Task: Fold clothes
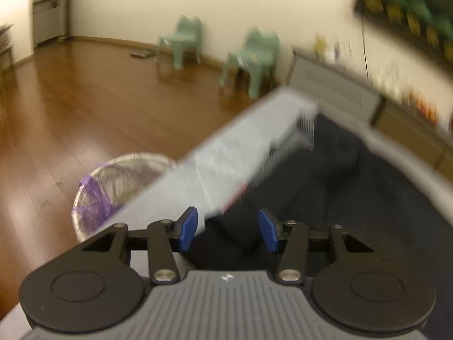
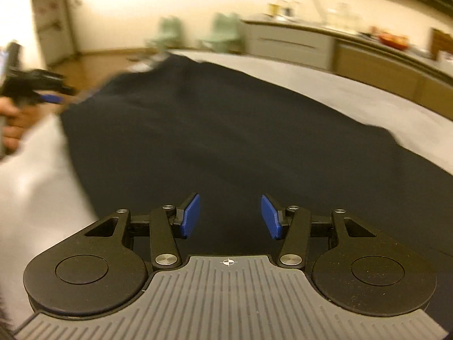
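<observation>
The dark garment (image 2: 226, 130) lies spread flat across a pale grey surface (image 2: 354, 93), covering most of it from the near edge to the far left corner. The cloth appears black or very dark navy; its type cannot be determined because the frames are blurred.

The right hand-held gripper (image 2: 230, 216) hovers over the near part of the garment. Its blue pads (image 2: 191, 215) stand well apart, with only dark cloth visible between them and nothing held. Whether the pads touch the cloth cannot be determined.

The left hand-held gripper (image 1: 228, 228) is at the garment's left edge, where the cloth meets the bare strip of the surface (image 1: 226, 153). Its blue pads (image 1: 189, 228) are likewise apart and grip nothing. The left pad sits over the pale strip; the right pad sits over dark cloth. In the right wrist view this same gripper appears at far left, held in a person's hand (image 2: 10, 124), just beside the garment's edge.

Beyond the surface's left edge, a bin (image 1: 113, 187) lined with a clear and purple bag stands on the wooden floor (image 1: 70, 99). Two pale green chairs (image 1: 252, 59) stand against the far wall. A long cabinet (image 2: 288, 44) with cluttered items on top runs along the right wall.
</observation>
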The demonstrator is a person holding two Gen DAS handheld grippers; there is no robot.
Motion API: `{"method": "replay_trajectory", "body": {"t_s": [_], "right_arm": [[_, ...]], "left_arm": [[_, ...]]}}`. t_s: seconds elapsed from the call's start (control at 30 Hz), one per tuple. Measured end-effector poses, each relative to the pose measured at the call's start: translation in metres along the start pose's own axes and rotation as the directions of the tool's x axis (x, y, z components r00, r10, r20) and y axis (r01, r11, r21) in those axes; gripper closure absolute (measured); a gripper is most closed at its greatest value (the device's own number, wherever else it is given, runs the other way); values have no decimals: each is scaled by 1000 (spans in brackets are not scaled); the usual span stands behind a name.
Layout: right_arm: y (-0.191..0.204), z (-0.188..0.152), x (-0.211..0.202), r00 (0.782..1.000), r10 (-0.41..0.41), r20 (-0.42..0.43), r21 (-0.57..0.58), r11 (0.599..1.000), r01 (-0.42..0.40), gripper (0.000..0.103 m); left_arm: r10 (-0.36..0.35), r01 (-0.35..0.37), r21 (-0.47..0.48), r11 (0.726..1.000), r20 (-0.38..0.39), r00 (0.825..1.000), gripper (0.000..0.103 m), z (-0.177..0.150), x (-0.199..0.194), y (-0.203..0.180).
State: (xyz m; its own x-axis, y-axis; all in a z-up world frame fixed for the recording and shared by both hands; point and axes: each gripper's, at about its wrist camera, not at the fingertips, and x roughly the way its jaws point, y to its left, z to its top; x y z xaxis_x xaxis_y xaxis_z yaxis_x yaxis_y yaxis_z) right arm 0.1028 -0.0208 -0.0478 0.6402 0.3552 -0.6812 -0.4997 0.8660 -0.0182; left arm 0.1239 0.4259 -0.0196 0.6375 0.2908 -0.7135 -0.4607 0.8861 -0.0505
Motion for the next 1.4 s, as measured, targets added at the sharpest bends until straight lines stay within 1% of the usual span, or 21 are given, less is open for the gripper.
{"method": "replay_trajectory", "body": {"t_s": [0.07,0.17,0.23,0.33,0.4,0.47,0.5,0.53,0.57,0.6,0.63,0.67,0.73,0.77,0.93,1.07,1.13,1.17,1.23,1.33,1.4], "right_arm": [[-2,-6,0,999,-36,-20,-50,998,35,49],[-3,-1,-6,997,-9,-81,-104,995,0,50],[-5,2,-9,994,10,-113,-159,987,-27,50],[-15,7,-12,982,63,-176,-156,984,-91,47],[-13,20,-9,974,38,-225,-204,975,-85,45],[5,43,-9,981,0,-195,-264,963,-52,46],[15,54,-10,985,-19,-171,-293,956,-33,47],[27,69,-10,990,4,-144,-298,953,-47,46],[42,86,-9,993,51,-111,-287,955,-81,38],[58,103,-5,992,100,-80,-270,956,-118,29],[75,120,4,988,140,-66,-255,955,-152,25],[91,137,15,983,174,-59,-242,953,-183,20],[124,170,38,970,241,-44,-216,945,-245,19],[141,186,51,969,245,-35,-219,944,-247,19],[215,256,124,985,173,-7,-234,957,-170,19],[242,270,201,993,58,-105,-213,974,-79,20],[245,263,229,983,19,-183,-186,981,-53,28],[241,258,237,981,12,-194,-165,985,-45,33],[226,251,236,981,53,-189,-90,993,-71,41],[220,252,228,983,49,-175,-99,993,-67,96],[221,255,223,985,42,-169,-111,992,-62,100]], "left_arm": [[28,-26,72,997,-27,999,48,-6,2,-9],[74,-70,95,993,-37,997,48,-19,-10,-10],[105,-101,75,992,-54,993,48,-24,-20,-6],[129,-127,31,991,-62,990,48,-24,-29,3],[115,-118,-52,992,-66,991,43,-22,-31,16],[34,-48,-203,978,-74,997,37,-23,-29,39],[-25,7,-290,957,-59,998,32,-23,-29,52],[-91,70,-380,923,-38,995,32,-24,-30,68],[-140,116,-442,889,-23,990,32,-25,-29,80],[-175,147,-471,870,-15,985,32,-26,-28,88],[-205,175,-490,854,-8,979,32,-26,-27,95],[-212,183,-488,853,-3,977,34,-25,-28,97],[-208,186,-470,863,6,978,35,-22,-30,96],[-206,187,-460,868,10,979,35,-21,-32,96],[-197,193,-412,890,33,980,35,-12,-39,94],[-182,184,-345,920,37,983,33,-8,-43,82],[-163,166,-291,942,35,986,33,-7,-44,72],[-153,157,-272,950,36,988,33,-7,-44,69],[-131,137,-240,961,39,991,33,-6,-44,64],[-135,141,-255,957,42,990,32,-5,-42,68],[-140,146,-273,951,42,989,32,-5,-42,72]]}}
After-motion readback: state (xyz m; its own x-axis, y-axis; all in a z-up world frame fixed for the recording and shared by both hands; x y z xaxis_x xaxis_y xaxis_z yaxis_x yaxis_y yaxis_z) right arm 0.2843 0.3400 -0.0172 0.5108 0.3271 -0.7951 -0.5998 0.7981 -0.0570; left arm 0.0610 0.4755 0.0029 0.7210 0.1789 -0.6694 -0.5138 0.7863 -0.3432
